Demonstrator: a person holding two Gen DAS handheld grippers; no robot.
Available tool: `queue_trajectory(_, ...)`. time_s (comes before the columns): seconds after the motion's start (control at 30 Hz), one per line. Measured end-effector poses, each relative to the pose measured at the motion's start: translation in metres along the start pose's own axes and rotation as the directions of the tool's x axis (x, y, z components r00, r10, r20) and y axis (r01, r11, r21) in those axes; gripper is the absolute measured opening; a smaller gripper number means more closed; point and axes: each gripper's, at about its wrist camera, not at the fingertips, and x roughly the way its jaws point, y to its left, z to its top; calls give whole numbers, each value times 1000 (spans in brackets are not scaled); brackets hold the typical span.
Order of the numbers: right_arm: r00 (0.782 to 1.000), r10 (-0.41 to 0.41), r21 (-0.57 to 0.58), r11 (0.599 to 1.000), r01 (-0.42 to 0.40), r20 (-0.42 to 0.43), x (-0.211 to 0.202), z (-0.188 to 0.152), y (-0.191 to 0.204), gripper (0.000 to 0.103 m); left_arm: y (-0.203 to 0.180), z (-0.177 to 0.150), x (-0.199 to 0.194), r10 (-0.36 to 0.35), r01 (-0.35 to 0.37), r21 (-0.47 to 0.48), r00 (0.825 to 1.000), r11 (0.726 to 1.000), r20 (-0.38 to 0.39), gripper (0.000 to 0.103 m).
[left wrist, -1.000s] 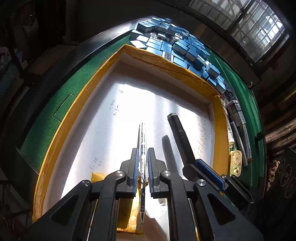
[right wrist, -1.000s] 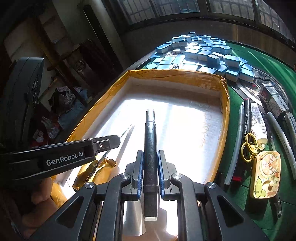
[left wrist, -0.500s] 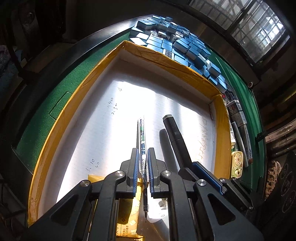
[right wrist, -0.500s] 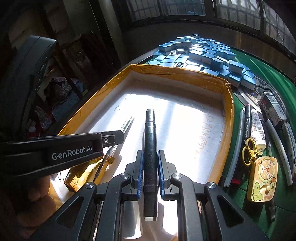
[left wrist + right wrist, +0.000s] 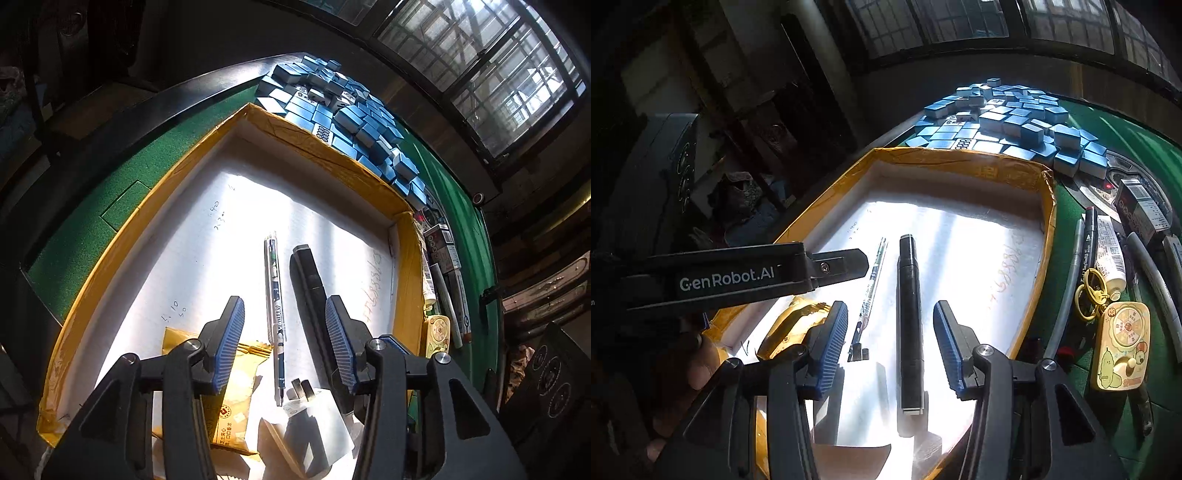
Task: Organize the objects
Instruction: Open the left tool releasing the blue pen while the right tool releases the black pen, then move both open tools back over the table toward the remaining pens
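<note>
A slim clear-barrelled pen with blue printed markings (image 5: 274, 302) and a thick black marker (image 5: 312, 291) lie side by side, apart, on the white floor of the shallow yellow-taped cardboard tray (image 5: 122, 243) on the green felt bench (image 5: 74, 243). My left gripper (image 5: 284, 347) and right gripper (image 5: 890, 343) both stand with jaws wide apart, holding nothing. Only the left view shows the white plug adapter (image 5: 314, 432) at the tray's near edge; the right view shows the yellow cartoon tin (image 5: 1123, 347) outside it. Half a second ago each pair of jaws pinched its pen.
</note>
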Motion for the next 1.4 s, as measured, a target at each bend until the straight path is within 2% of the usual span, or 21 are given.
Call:
queue_trajectory(0.17,997,65,14,998,-66,34,-31,-14,-12,49,-14,-14,-17,-30,31,-13,999,999,41,49)
queue_trajectory(0.27,995,82,19,996,-83,53,-51,-24,-21,55,-31,-25,-25,-53,52,26,997,998,61,51)
queue_trajectory(0.5,996,65,79,994,-70,68,-81,-50,-56,57,-80,-48,-32,-73,58,171,994,984,86,51)
queue_trajectory(0.7,998,29,204,978,-41,62,-88,-64,-92,57,-108,-60,-26,-100,87,231,994,969,45,51)
queue_trajectory(1.03,999,-8,250,968,-4,47,-93,-73,-113,57,-122,-74,-19,-86,80,258,996,963,12,51)
queue_trajectory(1.4,999,-26,255,967,15,40,-93,-76,-116,57,-126,-79,-17,-89,88,274,996,958,-9,51)
